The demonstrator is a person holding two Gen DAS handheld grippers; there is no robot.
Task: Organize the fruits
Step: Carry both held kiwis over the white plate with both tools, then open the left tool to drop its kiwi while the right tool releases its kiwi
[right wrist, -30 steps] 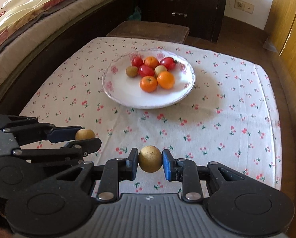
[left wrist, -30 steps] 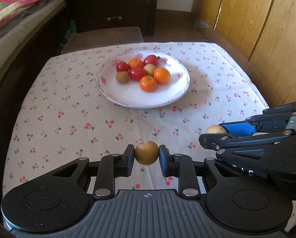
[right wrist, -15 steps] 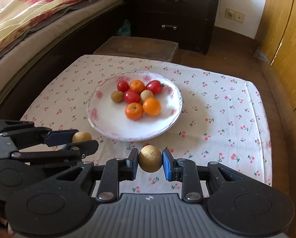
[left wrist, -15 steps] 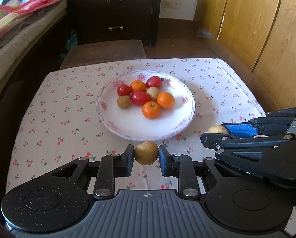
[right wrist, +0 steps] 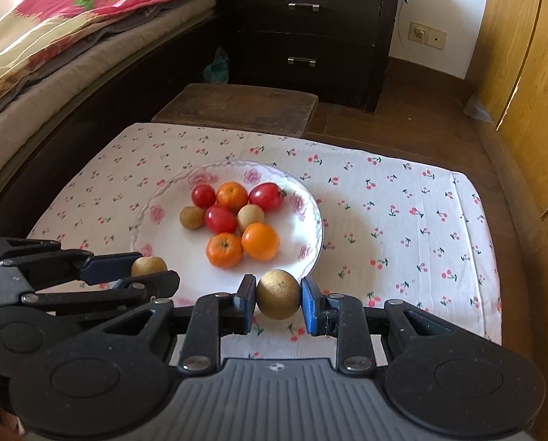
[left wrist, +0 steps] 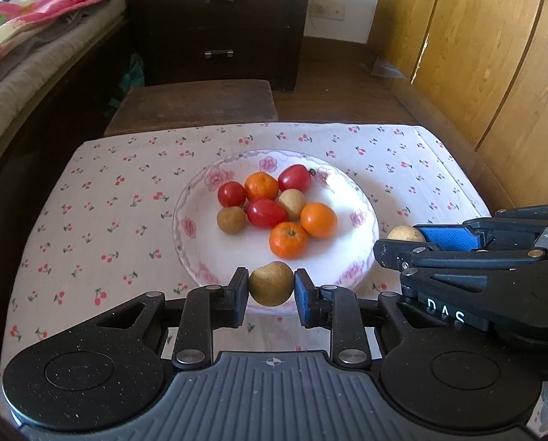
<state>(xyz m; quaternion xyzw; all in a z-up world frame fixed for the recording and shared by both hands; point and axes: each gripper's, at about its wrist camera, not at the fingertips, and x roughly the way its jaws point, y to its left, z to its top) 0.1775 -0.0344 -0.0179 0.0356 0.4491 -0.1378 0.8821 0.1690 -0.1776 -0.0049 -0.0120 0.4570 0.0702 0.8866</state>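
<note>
1. The left gripper [left wrist: 271,290] is clamped on a small brown fruit [left wrist: 271,283], over the plate's [left wrist: 362,220] near rim at 6 o'clock.
2. The right gripper [right wrist: 278,299] pinches a yellowish-brown fruit [right wrist: 278,294] just outside the rim at 5 o'clock.
3. Tomatoes, oranges [left wrist: 288,239] and brown fruits cluster toward the plate's far half; the near half is bare.
4. The cherry-print cloth [right wrist: 402,220] lies open at 3 o'clock; a wooden stool [left wrist: 196,104] stands beyond the far edge.

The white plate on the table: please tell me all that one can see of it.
The plate is round, white and glossy, ceramic by its look, with pink flowers on a wavy rim. It lies flat on the cherry-print cloth and holds three oranges, three red tomatoes and two brown fruits, clustered toward its far side.
</note>
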